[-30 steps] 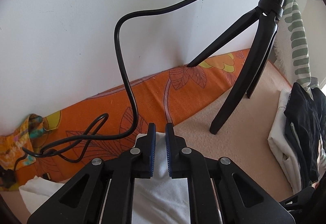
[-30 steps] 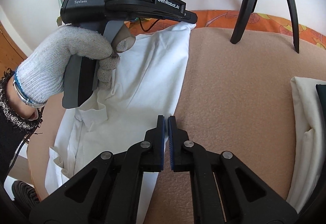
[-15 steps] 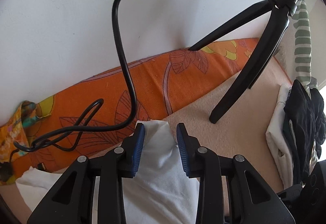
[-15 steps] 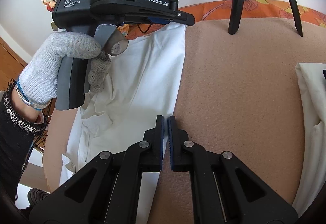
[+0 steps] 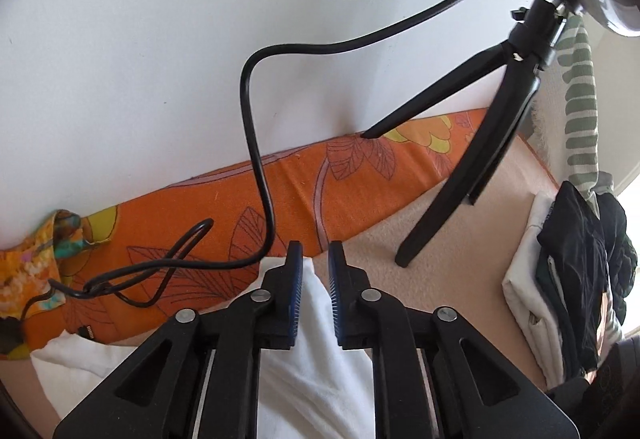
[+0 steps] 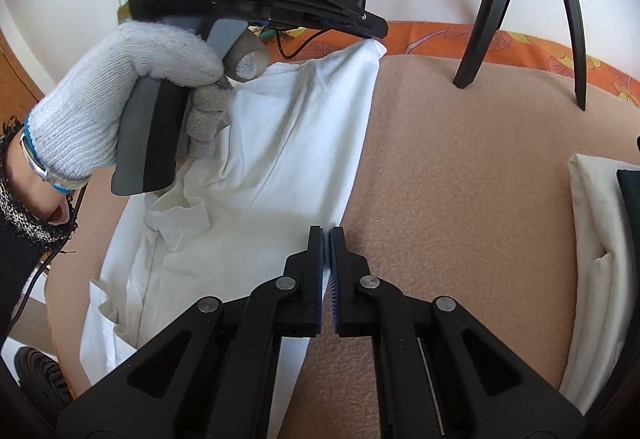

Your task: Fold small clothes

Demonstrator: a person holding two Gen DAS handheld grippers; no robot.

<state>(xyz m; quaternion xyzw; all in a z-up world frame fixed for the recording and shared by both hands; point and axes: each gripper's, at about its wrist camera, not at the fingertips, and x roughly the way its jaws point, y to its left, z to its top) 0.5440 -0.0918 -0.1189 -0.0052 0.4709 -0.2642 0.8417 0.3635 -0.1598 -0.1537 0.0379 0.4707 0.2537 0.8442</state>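
The left gripper point(image 5: 314, 251), carried by a gloved hand point(image 6: 120, 107), is pointing down and away toward the wall point(image 5: 160, 39). Its jaws have just been closing and are now standing only a little apart, with a bunched corner of the white shirt point(image 6: 280, 143) between them. Seen from the right wrist, that far corner is peaking up to the gripper's tip, and creases are fanning down from it, so the corner is being held off the surface. The right gripper point(image 6: 326, 229) is staying fully closed, its tips sitting right at the shirt's near right edge; whether any hem is pinched there cannot be told. The shirt is lying on the left part of the counter, on a beige blanket point(image 6: 460, 179). Its long axis is running from beside the right gripper away toward the wall, with a straight folded edge along its right side and a collar-like flap lying toward its left side. Beyond the raised corner, an orange flowered cloth point(image 5: 340, 191) is lining the foot of the wall, and a black cable point(image 5: 252, 119) is looping over it. A black tripod point(image 5: 480, 159) is standing to the right, and a pile of light and dark clothes point(image 5: 568, 259) is sitting at the far right edge.
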